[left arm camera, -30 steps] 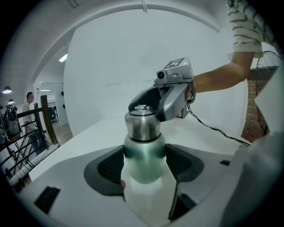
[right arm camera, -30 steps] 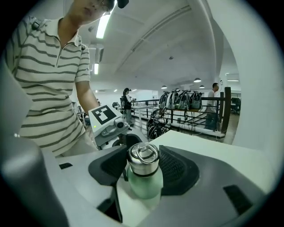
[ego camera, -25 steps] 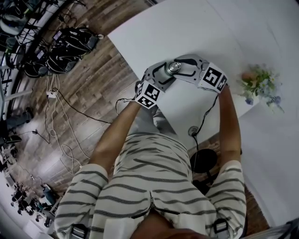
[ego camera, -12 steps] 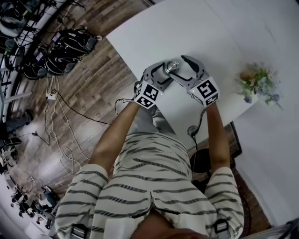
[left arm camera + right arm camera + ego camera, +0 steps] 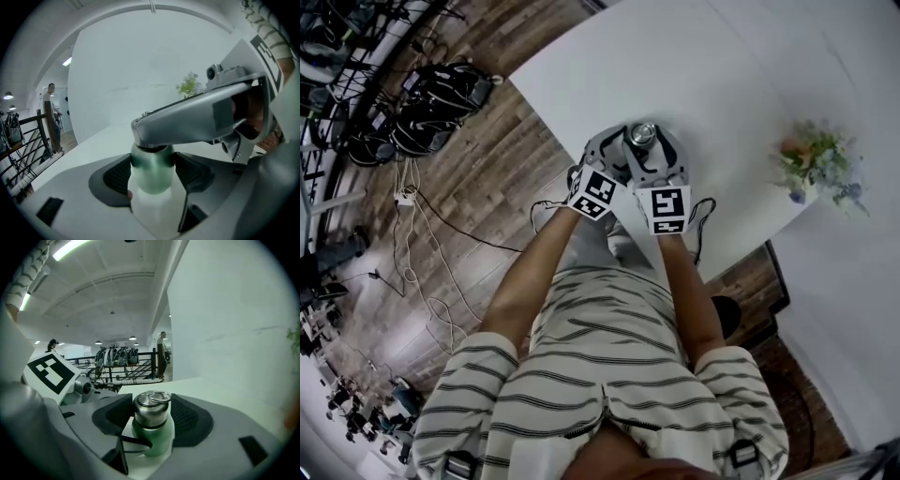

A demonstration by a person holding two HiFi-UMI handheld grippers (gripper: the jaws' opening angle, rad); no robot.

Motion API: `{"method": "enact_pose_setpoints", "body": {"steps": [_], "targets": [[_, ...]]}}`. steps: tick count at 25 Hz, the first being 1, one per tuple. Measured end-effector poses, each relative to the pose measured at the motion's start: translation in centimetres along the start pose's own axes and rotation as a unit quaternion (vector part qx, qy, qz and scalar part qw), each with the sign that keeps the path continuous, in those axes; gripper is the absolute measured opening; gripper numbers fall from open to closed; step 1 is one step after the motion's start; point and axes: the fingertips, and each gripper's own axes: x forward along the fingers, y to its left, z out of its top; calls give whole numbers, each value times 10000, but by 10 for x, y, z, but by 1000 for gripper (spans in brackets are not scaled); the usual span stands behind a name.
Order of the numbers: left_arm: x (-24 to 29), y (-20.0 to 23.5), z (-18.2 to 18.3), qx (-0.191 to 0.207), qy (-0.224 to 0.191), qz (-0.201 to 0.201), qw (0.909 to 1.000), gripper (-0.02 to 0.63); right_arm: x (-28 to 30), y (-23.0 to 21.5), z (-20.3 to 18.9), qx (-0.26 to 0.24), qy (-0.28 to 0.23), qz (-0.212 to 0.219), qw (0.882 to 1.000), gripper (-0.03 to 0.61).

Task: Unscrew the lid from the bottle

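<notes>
the bottle (image 5: 153, 440) is upright on the white table (image 5: 741, 84), near the edge closest to the person. I see a matte pale green body with a rounded shoulder. The lid (image 5: 150, 411) is brushed steel with a dark seam at its base and a wire ring (image 5: 158, 397) lying flat on top; the lid is still on the neck. The left tongs (image 5: 152, 172) are clenched on the green shoulder, both ribbed pads pressing in. The right tongs (image 5: 151, 418) sit around the lid, one pad each side. Their jaws have just been closing in, but I read them as released, not biting. In the left gripper view, one right jaw crosses over the lid
</notes>
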Motion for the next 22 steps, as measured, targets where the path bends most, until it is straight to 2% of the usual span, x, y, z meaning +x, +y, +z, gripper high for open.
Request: {"method": "enact_pose_setpoints", "body": {"steps": [2,5,12,16,22], "targets": [[0,1,2,-18,-10,5,10000,295,1,-4,1,44,-19,-106,9999,259],[2,0,2,-37,-19,19,10000,295,0,-5,0,-23,-97,30,9999,256],[1,-1,2,7,-17,-18,10000,295,-2,-1,-1,-352,-102,1175,9924,252],[1,-2,2,18,-11,-40,10000,295,-4,3,0,-834,-49,2060,9750,253],[0,-2,0,23,5,-59,10000,295,-6,7,-3,-1280,101,3274,9361,253]]}}
